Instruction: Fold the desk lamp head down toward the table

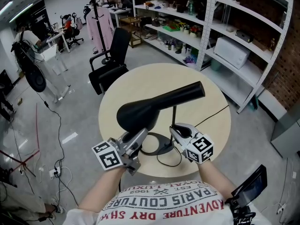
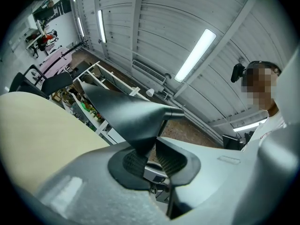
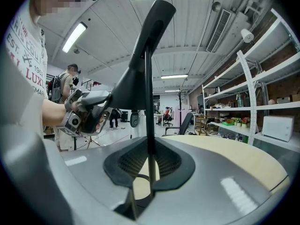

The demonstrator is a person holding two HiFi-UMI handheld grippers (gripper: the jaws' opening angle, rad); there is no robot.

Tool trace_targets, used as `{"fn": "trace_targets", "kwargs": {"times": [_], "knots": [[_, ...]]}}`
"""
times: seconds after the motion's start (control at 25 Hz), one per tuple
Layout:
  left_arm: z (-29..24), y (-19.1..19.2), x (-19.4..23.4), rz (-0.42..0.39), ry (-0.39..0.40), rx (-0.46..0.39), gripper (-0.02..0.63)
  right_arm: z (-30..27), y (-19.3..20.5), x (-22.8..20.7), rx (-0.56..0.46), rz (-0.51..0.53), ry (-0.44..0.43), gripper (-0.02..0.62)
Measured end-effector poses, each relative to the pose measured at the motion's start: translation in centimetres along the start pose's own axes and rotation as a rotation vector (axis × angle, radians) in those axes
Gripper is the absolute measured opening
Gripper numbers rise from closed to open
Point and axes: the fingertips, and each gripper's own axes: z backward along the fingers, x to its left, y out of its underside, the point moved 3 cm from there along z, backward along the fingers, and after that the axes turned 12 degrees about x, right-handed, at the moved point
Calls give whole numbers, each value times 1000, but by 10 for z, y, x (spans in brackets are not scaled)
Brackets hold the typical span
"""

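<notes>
The desk lamp (image 1: 159, 107) stands near the middle of the round table (image 1: 211, 125), right in front of you, and you have a hand-held gripper on either side of it. Its black lamp head (image 1: 154, 104) stretches from the narrow end on the far right down to the wide, flared end, which points at you and to your left. The thin stem (image 1: 174, 114) runs down from under the head to the ring-shaped base (image 1: 161, 149), which lies flat on the table.

Your left hand-held gripper (image 1: 138, 137) sits at the wide end of the head and points slightly upward. In the left gripper view the lower rim of the head dips between its pads (image 2: 131, 162). One pad lies against the rim, while a thin gap shows at the other, so the jaws stand a little apart around it rather than clamped.

Your right hand-held gripper (image 1: 176, 131) is low on the stem, just above the base. In the right gripper view the stem rises straight up between its jaws, which are pinched together on it. A black cord (image 1: 213, 115) trails off toward the table's right edge.
</notes>
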Motion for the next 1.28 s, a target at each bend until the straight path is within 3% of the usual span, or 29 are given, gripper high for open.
{"fn": "trace_targets", "kwargs": {"times": [1.28], "knots": [[-24,33,1,206,134,-50,57,-4,0,5,-19,-47,-26,44]]}}
